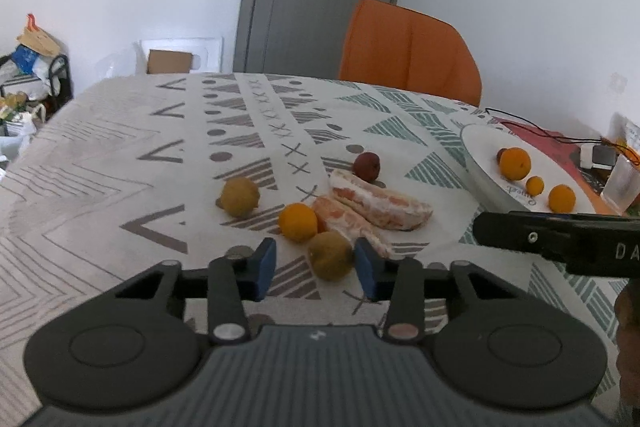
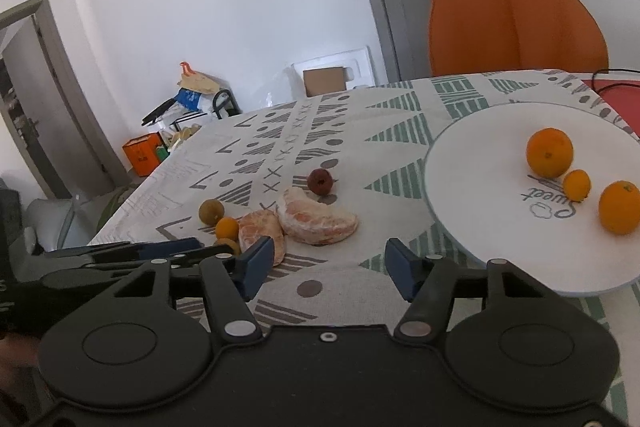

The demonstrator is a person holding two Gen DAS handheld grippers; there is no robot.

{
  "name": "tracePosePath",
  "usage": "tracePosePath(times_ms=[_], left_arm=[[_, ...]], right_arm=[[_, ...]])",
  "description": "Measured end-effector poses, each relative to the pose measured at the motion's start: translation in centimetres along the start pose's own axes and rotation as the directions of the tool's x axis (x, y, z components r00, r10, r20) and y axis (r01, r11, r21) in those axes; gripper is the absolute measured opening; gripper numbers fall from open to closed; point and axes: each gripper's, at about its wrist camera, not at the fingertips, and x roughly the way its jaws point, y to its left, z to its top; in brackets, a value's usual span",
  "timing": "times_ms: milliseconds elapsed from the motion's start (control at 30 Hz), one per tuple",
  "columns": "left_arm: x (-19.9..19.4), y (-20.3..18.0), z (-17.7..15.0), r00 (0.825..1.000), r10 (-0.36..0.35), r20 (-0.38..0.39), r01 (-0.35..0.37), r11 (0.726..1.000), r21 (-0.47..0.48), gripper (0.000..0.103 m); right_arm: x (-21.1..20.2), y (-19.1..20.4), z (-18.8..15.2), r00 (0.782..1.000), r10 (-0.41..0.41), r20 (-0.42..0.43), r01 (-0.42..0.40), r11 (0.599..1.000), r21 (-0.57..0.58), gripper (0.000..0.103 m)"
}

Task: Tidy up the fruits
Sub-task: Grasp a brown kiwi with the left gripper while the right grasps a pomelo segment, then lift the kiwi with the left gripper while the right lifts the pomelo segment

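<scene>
My left gripper (image 1: 315,269) is open, its jaws on either side of a brownish-green round fruit (image 1: 330,255) on the tablecloth. Just beyond lie a small orange (image 1: 298,221), two peeled pomelo pieces (image 1: 380,201), another brownish fruit (image 1: 240,196) and a dark red fruit (image 1: 366,166). A white plate (image 2: 472,187) at the right holds three oranges (image 2: 549,152). My right gripper (image 2: 326,269) is open and empty, above the cloth between the pomelo pieces (image 2: 316,217) and the plate. It shows in the left wrist view as a black bar (image 1: 560,241).
The table has a patterned cloth (image 1: 120,167). An orange chair (image 1: 408,51) stands at the far edge. Black cables (image 1: 532,127), a small white device and a clear cup (image 1: 620,183) lie beyond the plate. Boxes and bags stand on the floor at the left.
</scene>
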Motion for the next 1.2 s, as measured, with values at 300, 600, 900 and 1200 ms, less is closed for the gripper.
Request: tracePosePath(times_ms=[300, 600, 900, 1200], left_arm=[[-0.6, 0.8, 0.1, 1.000, 0.018, 0.013, -0.018, 1.000, -0.007, 0.023], [-2.2, 3.0, -0.1, 0.997, 0.066, 0.034, -0.064, 0.997, -0.050, 0.023], [-3.2, 4.6, -0.3, 0.994, 0.098, 0.047, -0.094, 0.992, -0.082, 0.023], [-3.1, 4.1, -0.4, 0.995, 0.091, 0.046, -0.087, 0.993, -0.074, 0.023]], right_arm=[[2.1, 1.5, -0.4, 0.998, 0.032, -0.045, -0.034, 0.999, -0.038, 0.060], [4.2, 3.5, 0.1, 0.995, 0.057, -0.086, -0.064, 0.995, -0.081, 0.054], [5.7, 4.9, -0.1, 0.993, 0.046, -0.108, -0.059, 0.991, -0.120, 0.051], [4.8, 4.1, -0.5, 0.993, 0.045, -0.109, -0.056, 0.993, -0.100, 0.028]])
